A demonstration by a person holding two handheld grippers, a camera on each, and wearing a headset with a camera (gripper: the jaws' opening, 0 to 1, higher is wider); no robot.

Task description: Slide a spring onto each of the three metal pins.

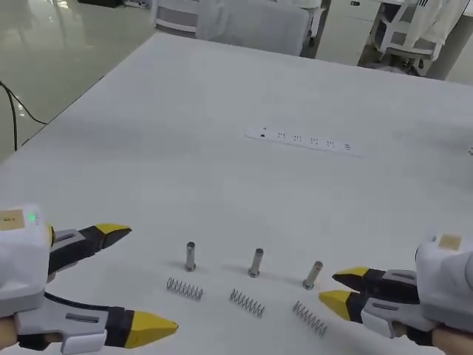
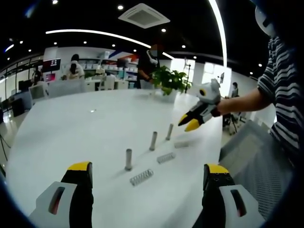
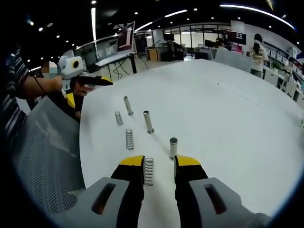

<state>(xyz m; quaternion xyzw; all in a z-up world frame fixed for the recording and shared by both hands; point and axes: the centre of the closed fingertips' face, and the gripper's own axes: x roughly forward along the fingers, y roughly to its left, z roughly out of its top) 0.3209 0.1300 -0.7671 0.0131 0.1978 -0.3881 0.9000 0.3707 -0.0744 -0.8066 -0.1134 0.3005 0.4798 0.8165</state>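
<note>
Three short metal pins stand upright in a row on the white table: left pin (image 1: 191, 256), middle pin (image 1: 256, 262), right pin (image 1: 312, 274). A spring lies flat in front of each: left spring (image 1: 184, 288), middle spring (image 1: 246, 302), right spring (image 1: 309, 316). My left gripper (image 1: 140, 279) is wide open, left of the row, holding nothing. My right gripper (image 1: 336, 288) is open by a narrow gap, close beside the right pin. In the right gripper view the right spring (image 3: 148, 171) lies between the yellow fingertips (image 3: 133, 161), with the right pin (image 3: 173, 147) just ahead.
A white power strip (image 1: 303, 140) lies mid-table beyond the pins. Chairs (image 1: 251, 26) stand at the far edge. The table (image 1: 222, 177) has a near edge close behind both grippers. A mesh chair seat (image 3: 47, 156) sits by that edge.
</note>
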